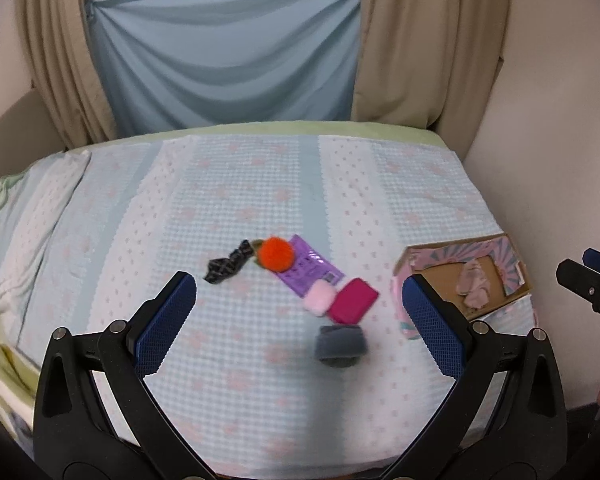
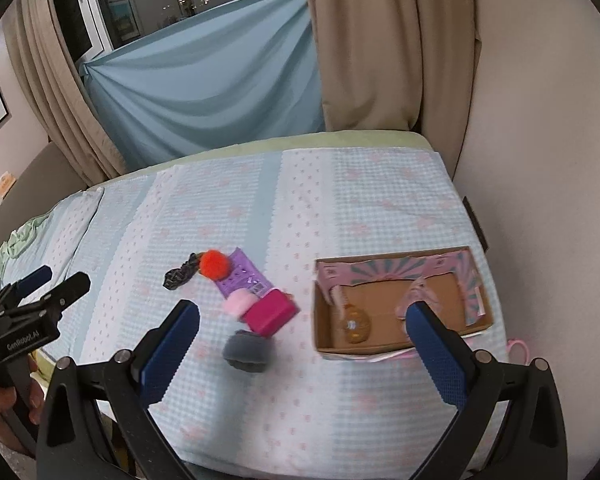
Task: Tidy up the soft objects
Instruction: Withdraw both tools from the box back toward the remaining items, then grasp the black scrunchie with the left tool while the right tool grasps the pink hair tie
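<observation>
- While both tongs, the left gripper (image 1: 298,304) and the right gripper (image 2: 302,330), are being held spread wide and empty above the bed's near edge, sorting is judged partly done.
- Two items are being kept in the cardboard box (image 2: 324,316) near the bed's right edge.
- Six soft objects are being left mid-bed: grey pouch (image 1: 340,344), magenta block (image 1: 354,300), pink puff (image 1: 319,299), purple packet (image 1: 306,270), orange pompom (image 1: 275,254), dark scrunchie (image 1: 228,266).

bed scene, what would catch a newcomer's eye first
A fluffy orange pom-pom glows mid-bed on a purple flat packet, heading a small cluster with a magenta rectangular block and a grey soft roll. To the right sits an open pink-patterned cardboard box.
</observation>
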Demonstrator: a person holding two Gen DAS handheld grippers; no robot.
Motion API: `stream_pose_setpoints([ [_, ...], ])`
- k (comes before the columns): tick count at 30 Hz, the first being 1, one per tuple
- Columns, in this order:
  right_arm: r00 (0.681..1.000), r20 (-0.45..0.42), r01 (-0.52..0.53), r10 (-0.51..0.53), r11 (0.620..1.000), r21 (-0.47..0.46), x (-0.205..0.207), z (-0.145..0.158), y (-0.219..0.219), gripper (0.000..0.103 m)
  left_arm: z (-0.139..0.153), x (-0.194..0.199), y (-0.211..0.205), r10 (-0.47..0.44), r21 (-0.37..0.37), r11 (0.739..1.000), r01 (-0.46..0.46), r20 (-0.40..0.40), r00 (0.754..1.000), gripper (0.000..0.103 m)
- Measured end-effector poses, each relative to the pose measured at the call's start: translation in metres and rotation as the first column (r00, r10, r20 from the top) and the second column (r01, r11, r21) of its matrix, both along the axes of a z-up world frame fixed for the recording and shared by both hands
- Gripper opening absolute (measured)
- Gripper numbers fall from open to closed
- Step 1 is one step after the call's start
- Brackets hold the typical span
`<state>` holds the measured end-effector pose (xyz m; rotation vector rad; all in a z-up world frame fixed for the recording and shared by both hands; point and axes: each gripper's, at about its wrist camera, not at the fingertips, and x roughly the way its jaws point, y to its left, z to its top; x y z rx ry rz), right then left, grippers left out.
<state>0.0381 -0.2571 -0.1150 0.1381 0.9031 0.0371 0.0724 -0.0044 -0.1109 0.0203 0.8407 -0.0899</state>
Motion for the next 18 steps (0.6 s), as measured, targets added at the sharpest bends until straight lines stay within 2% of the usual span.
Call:
stream_pose_setpoints([
  [5,0.999,-0.011,0.045,-0.045,0.999,0.023,0.015,-0.012,0.051,0.103,-0.010,0.031,0.052,-0.038,-0.010,0.999,0.038,-0.015,0.999,0.103],
  [8,0.997,-0.018,0.082,-0.081,0.996,0.027,0.030,-0.026,0.081,0.103,-0.026,0.053,0.080,-0.066,-0.005,0.998,0.066,-0.037,0.997,0.103],
  [15,0.981,-0.084,0.180,-0.176,0.982,0.048,0.071,-0.074,0.138,0.103,-0.077,0.111,0.130,-0.120,0.015,0.992,0.122,-0.091,0.989,0.103],
  [18,0.972,-0.117,0.206,-0.202,0.978,0.021,0.091,-0.104,0.156,0.103,-0.112,0.139,0.145,-0.148,0.019,0.988,0.152,-0.125,0.981,0.103],
])
